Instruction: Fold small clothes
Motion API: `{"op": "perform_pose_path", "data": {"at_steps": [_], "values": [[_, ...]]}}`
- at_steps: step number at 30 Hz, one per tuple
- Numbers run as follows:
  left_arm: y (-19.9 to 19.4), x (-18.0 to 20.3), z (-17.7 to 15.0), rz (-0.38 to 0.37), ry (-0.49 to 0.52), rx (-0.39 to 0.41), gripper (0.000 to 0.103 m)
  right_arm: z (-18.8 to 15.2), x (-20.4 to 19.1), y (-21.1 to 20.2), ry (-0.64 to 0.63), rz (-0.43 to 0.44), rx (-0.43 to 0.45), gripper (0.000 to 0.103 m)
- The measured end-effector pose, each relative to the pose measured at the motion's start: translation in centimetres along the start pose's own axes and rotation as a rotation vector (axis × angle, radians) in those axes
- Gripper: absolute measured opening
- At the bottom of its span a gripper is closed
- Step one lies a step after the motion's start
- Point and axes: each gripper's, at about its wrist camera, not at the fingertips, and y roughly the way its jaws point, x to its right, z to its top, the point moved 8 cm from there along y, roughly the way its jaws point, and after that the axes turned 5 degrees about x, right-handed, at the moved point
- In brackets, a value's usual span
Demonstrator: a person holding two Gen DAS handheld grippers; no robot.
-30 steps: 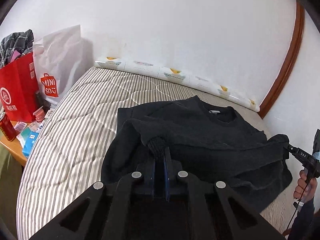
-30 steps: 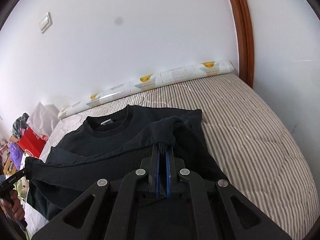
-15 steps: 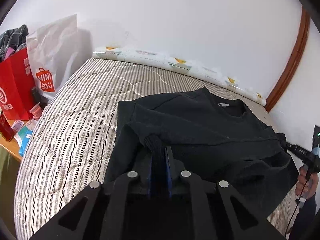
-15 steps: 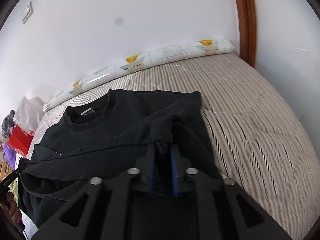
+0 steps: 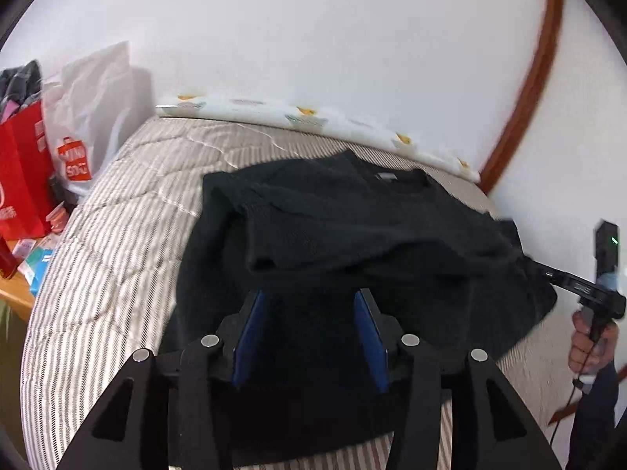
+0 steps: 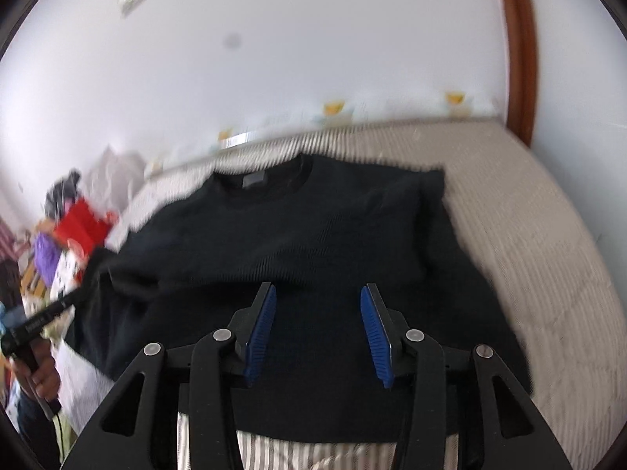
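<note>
A black sweater (image 5: 352,243) lies on the striped bed (image 5: 117,243), filling the middle of both frames, its collar (image 6: 262,184) toward the top and its hem toward the bottom edge. A folded layer, probably sleeves brought in across the chest, forms a ridge across the centre of the frame.

The left claw (image 5: 309,305) stands wide open with nothing between its blue pads (image 5: 249,329); in its view the sweater's lower body sits directly under and ahead of the tips. The right claw (image 6: 317,309) is likewise spread wide and empty, poised over the hem region in the lower middle of its frame. Whether either one touches the cloth cannot be told.

The knit looks soft, thick and limp, light enough to lift but likely to sag and drag its layers out of line. It seems grippy rather than slick. A sensible hold would be the two lower hem corners, pinching all layers together, so the bottom can be carried toward the collar.
</note>
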Motion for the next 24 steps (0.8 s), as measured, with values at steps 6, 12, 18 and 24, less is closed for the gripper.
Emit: {"op": "perform_pose_path", "data": {"at_steps": [6, 12, 18, 24], "values": [[2.4, 0.0, -0.6, 0.019, 0.008, -0.06, 0.045, -2.2, -0.4, 3.9, -0.021, -0.043, -0.093, 0.029], [5.6, 0.9, 1.4, 0.093, 0.063, -0.067, 0.046, -0.3, -0.5, 6.9, 0.038, -0.05, -0.119, 0.029], [7.6, -0.1, 3.7, 0.11, 0.044, -0.046, 0.046, 2.5, -0.2, 9.1, 0.012, -0.074, -0.091, 0.026], [9.9, -3.5, 5.8, 0.187, -0.015, -0.055, 0.046, 5.7, 2.2, 11.5, 0.041, -0.107, -0.082, 0.009]]}}
